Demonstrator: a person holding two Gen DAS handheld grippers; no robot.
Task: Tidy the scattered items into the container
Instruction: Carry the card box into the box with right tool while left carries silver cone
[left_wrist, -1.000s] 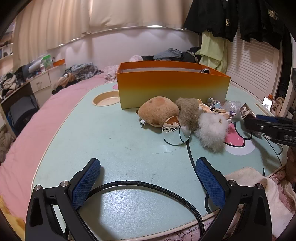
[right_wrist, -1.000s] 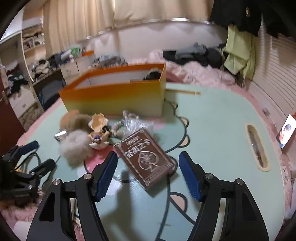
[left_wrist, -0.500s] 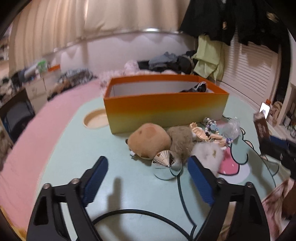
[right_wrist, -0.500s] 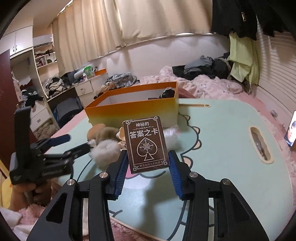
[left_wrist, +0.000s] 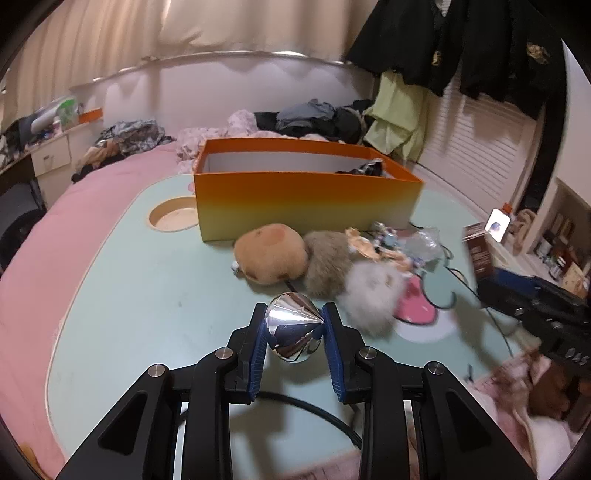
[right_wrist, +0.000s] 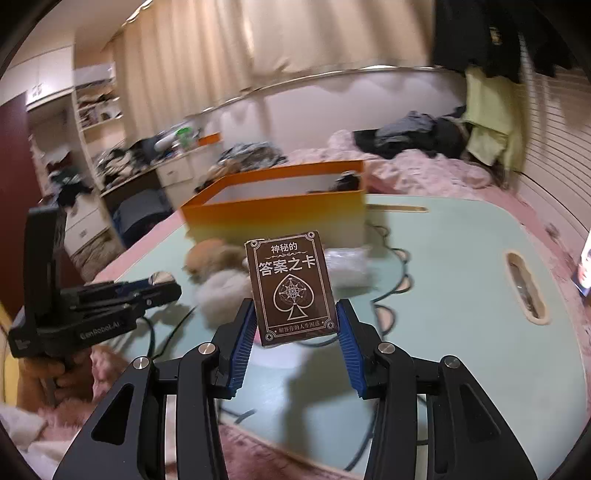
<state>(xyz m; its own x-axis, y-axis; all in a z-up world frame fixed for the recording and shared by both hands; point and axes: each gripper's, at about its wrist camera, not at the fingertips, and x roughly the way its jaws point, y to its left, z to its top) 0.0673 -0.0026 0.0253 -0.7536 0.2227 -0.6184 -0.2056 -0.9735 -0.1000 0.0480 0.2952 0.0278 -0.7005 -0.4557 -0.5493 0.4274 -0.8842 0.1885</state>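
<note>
Sitting at the back of the desk (left_wrist: 122, 295), the orange box (left_wrist: 306, 199) holds only one dark item; plush toys (left_wrist: 271, 254) and trinkets remain outside. Right gripper (right_wrist: 295, 325) pinches a card box (right_wrist: 291, 288); left gripper (left_wrist: 294, 332), jaws just closing, clamps a silver cone (left_wrist: 291, 325).

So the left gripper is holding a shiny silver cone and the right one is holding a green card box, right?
Not quite: the card box in the right gripper is dark brown, as the right wrist view shows. The left gripper does hold the silver cone.
</note>
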